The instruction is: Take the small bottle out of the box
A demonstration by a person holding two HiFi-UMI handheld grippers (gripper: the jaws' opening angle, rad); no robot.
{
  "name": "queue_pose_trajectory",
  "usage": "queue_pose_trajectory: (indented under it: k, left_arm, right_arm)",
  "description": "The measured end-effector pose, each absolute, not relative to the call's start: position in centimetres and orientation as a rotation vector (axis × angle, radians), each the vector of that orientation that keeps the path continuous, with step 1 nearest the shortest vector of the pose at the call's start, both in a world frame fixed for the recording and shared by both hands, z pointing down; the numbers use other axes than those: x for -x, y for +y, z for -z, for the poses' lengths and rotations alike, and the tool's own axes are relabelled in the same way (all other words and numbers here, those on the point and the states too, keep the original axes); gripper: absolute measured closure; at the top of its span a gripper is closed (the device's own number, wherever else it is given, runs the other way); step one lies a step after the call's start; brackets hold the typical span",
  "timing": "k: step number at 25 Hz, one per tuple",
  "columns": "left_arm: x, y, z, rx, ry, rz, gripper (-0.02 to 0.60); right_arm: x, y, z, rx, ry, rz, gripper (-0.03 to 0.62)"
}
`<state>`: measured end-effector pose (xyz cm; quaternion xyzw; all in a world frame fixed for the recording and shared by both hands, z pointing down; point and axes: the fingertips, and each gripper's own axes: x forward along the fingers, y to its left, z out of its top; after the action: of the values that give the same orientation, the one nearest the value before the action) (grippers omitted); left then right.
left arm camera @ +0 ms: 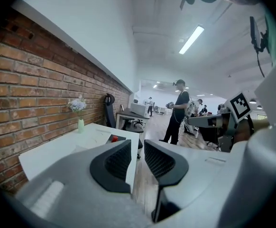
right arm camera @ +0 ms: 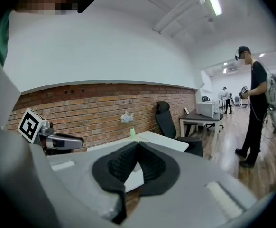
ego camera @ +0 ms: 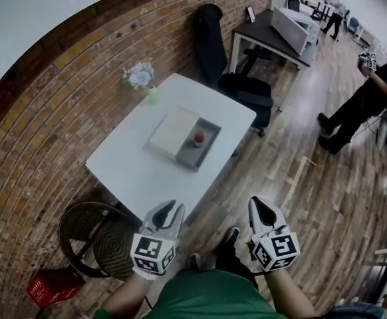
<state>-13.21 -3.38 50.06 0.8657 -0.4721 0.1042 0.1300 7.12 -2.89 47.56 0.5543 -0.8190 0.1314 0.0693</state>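
My left hand-held gripper (ego camera: 169, 209) hangs over the wooden floor, short of the white rectangular tabletop (ego camera: 133, 171). Its jaws are drawn in as far as they go and carry nothing. Well ahead of it, the shallow grey open box (ego camera: 192, 159) lies near the middle of the tabletop, with a flat cream panel (ego camera: 174, 130), probably its lid, touching its left side.

Inside the box, toward the far end, stands the small red-topped bottle (ego camera: 199, 138), upright as far as I can tell. I judge it light and rigid, with a smooth wall that could slip or tip under a careless squeeze. The box sides look low, so I would come down from above and pinch across the body just under the cap. From here it shows as a round red top over a paler body, too small for further detail.

My right hand-held gripper (ego camera: 258, 202) hangs level with the left one, its jaws pressed tip to tip and empty.
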Motion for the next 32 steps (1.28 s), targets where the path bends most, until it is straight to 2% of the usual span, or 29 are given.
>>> queue_pose_trajectory:
  k: [9, 19, 24, 32]
  left_arm:
    - [9.1, -11.3, -49.7, -2.434, -1.576, -0.337, 0.486]
    - [5.6, -18.1, -52.7, -2.360, -1.666, -0.526, 0.474]
    - [4.1, -21.2, -53.4, -2.379, -1.632, -0.581, 0.448]
    - [5.3, -27.5, -59.9, -2.347, -1.508, -0.764, 0.378]
  right_arm:
    - [-11.6, -12.8, -47.5, -1.523, -2.570, -0.423, 0.590]
    - [-17.0, -18.0, -49.3, -1.458, -2.595, -0.524, 0.589]
    - [-18.7, -19.2, -50.6, -1.489, -2.569, -0.593, 0.589]
    - [-19.4, -20.8, -51.4, -1.617, -2.471, -0.649, 0.589]
